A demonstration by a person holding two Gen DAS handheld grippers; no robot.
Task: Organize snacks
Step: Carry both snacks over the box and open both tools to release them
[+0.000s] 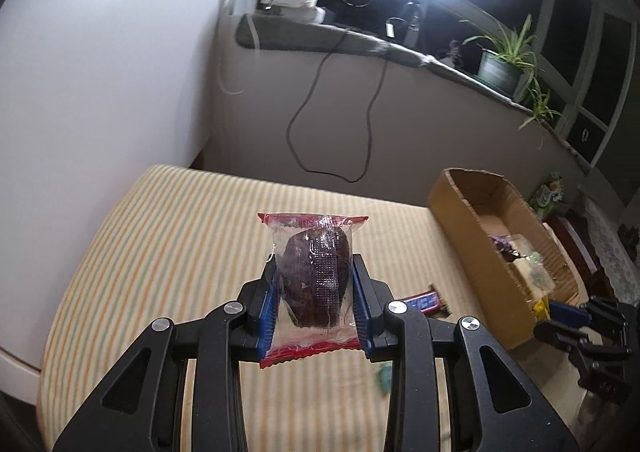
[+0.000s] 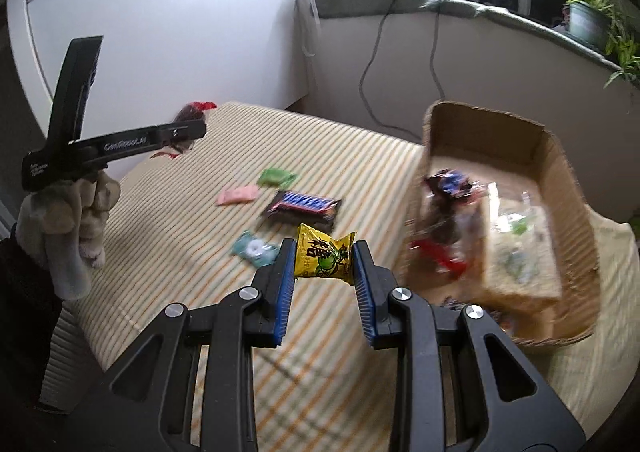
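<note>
Right wrist view, "GenRobot.AI" on left gripper [image 2: 188, 130], right gripper [image 2: 325, 257] pinching yellow packet [image 2: 324, 258]

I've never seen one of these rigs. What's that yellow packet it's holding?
The yellow packet is a small crinkled foil-looking sachet with black characters and a green lime picture. It is clamped by its sides between the right gripper's blue pads, lifted clear of the striped cloth, left of the cardboard box. Nothing else touches it.

Both hand-held grippers [image 1: 314, 292] [image 2: 325, 264] clamped, angled down.
</note>
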